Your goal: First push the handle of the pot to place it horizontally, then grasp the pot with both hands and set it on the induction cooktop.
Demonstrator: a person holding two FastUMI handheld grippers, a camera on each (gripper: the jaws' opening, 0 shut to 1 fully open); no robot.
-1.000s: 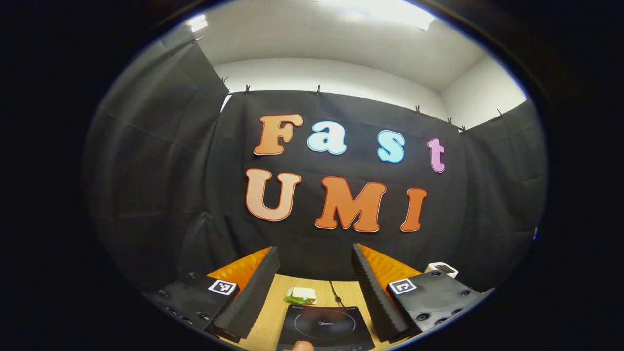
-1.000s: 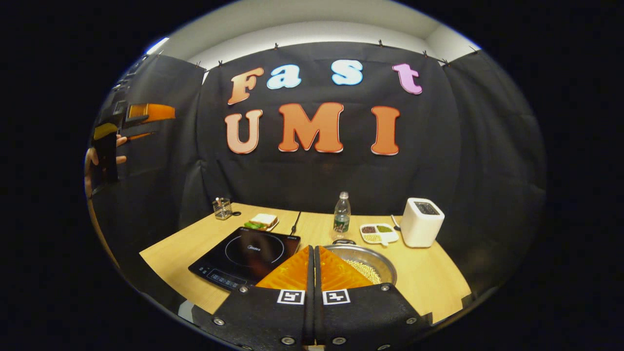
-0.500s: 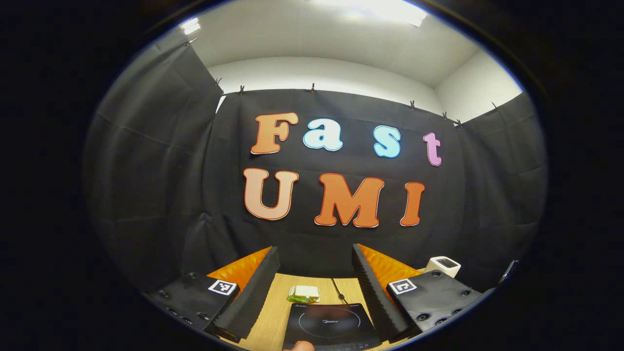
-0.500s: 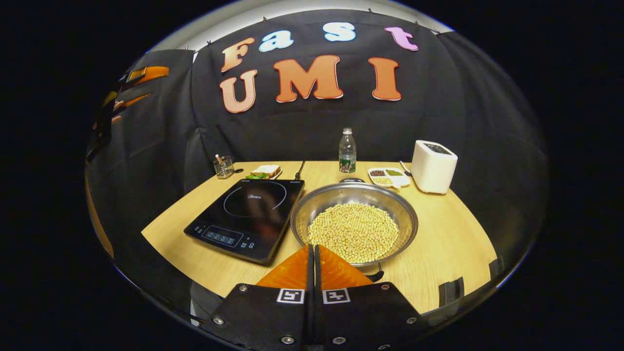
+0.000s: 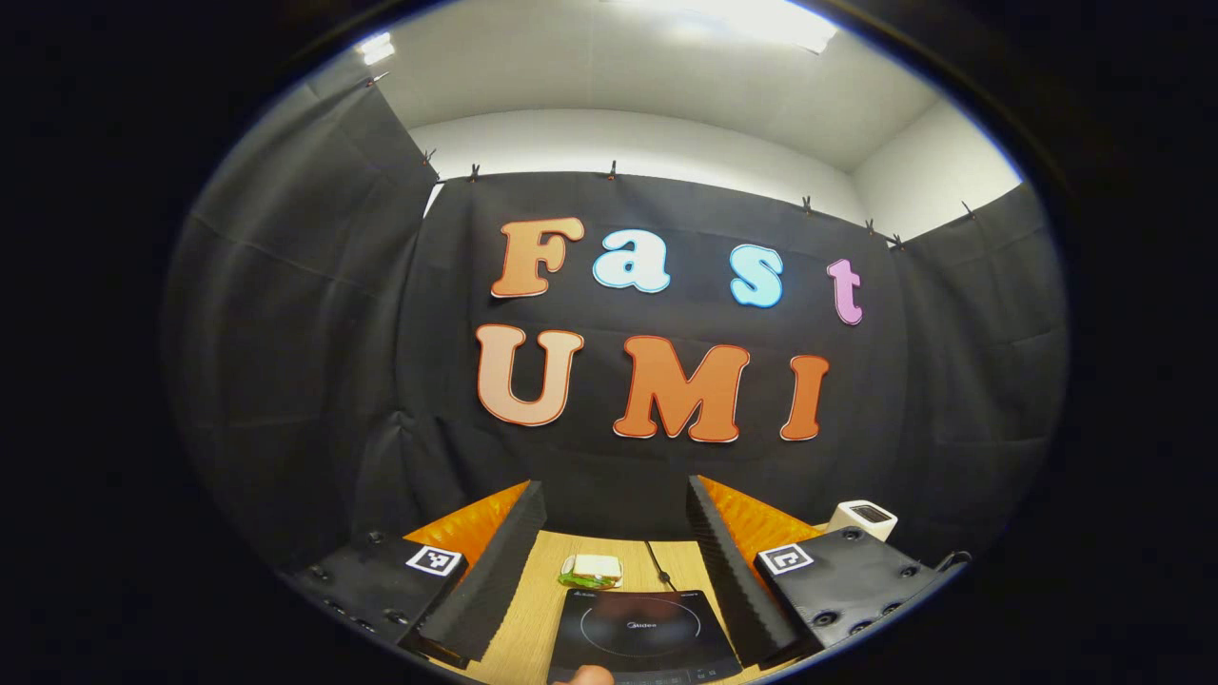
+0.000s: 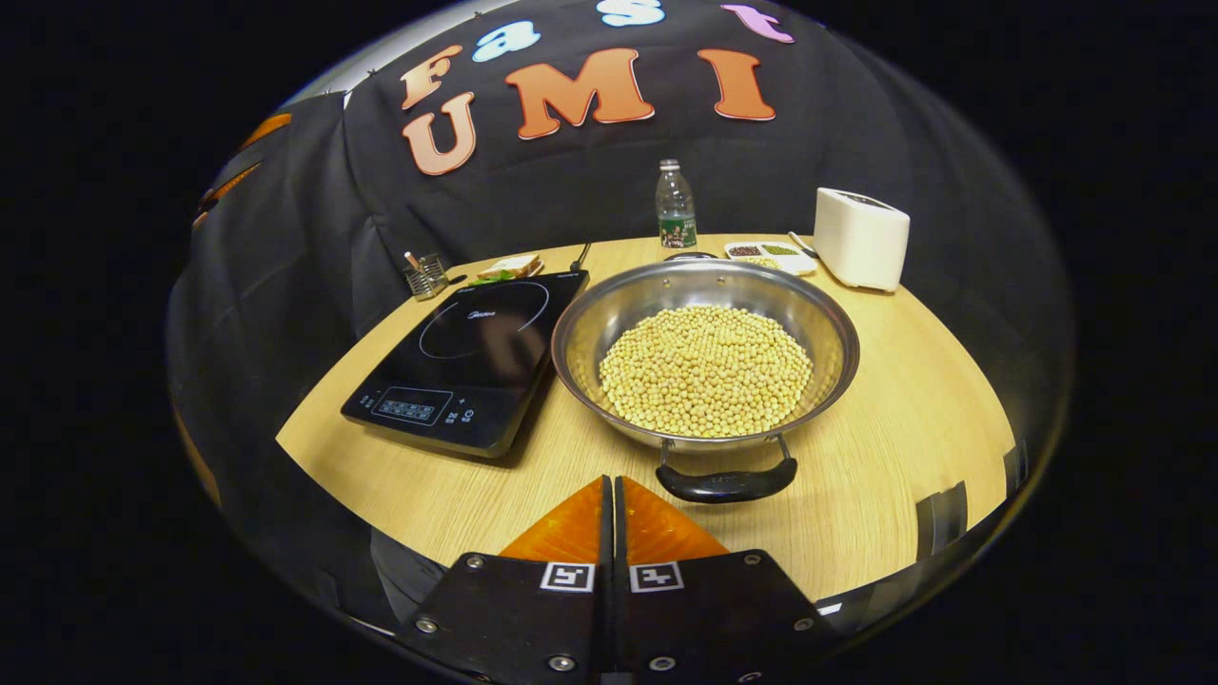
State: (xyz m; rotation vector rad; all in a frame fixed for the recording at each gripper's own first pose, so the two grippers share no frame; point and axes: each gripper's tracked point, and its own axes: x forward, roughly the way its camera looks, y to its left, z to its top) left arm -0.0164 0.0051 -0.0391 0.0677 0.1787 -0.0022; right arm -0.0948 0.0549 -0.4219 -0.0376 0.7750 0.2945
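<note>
- On the wooden table (image 6: 885,457), through my right gripper view, I see the pot (image 6: 706,354): a wide steel pan heaped with pale beans (image 6: 706,369), sitting just right of the induction cooktop (image 6: 471,357), its rim close against the cooktop's edge.
- One black pot handle (image 6: 726,481) faces me on the near side; the far one (image 6: 689,256) peeks over the back rim.
- My right gripper (image 6: 610,495) hovers above the table's front edge, near that front handle but apart from it, with its jaws pressed together and nothing between them.
- Behind the pot stand a water bottle (image 6: 675,205), a divided dish of grains (image 6: 769,254) and a white toaster (image 6: 860,238); behind the cooktop lie a sandwich (image 6: 509,267) and a small wire holder (image 6: 423,276).
- My left gripper (image 5: 617,518) is held high and looks mostly at the booth wall, its jaws wide apart and holding nothing.
- Between its fingers I see the cooktop (image 5: 639,636) below, the sandwich (image 5: 592,571) beyond it, and the toaster (image 5: 861,518) off to the right.
</note>
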